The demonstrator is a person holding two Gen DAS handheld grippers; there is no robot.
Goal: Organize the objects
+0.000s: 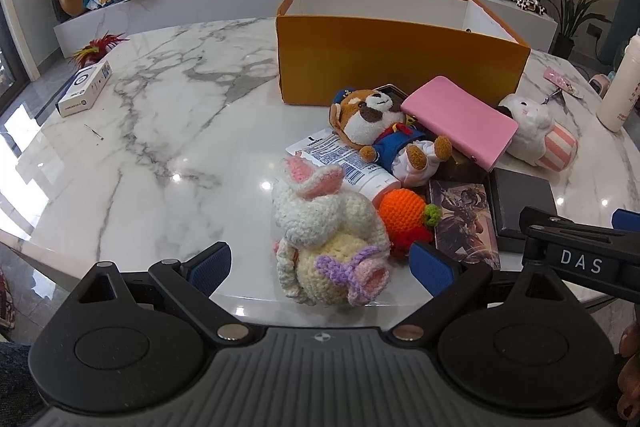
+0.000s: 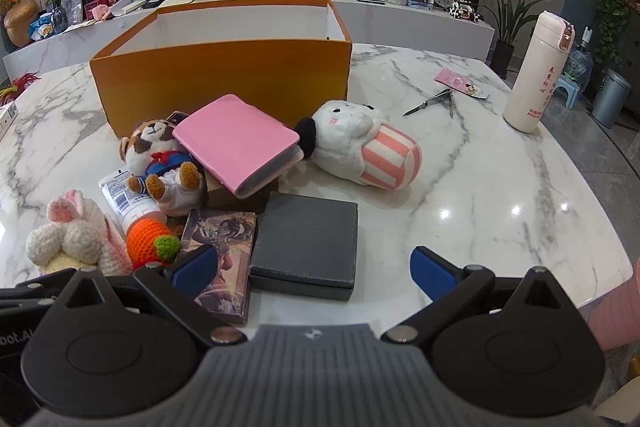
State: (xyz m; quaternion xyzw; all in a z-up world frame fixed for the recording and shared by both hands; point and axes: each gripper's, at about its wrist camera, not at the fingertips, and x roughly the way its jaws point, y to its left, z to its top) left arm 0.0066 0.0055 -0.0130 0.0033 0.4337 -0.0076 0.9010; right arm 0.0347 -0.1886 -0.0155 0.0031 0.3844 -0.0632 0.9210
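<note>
Crocheted rabbit (image 1: 324, 247) is framed between the spread fingers of the left gripper (image 1: 324, 267), ungripped, at the marble table's (image 1: 160, 131) near edge. Right gripper (image 2: 316, 271) is likewise held spread and empty over a grey box (image 2: 308, 243). Behind are piled a crocheted carrot (image 1: 402, 213), tube (image 1: 344, 163), dog plush (image 1: 384, 131), pink wallet (image 2: 236, 147) and sheep plush (image 2: 360, 143); beyond stands the open orange box (image 1: 396, 63).
</note>
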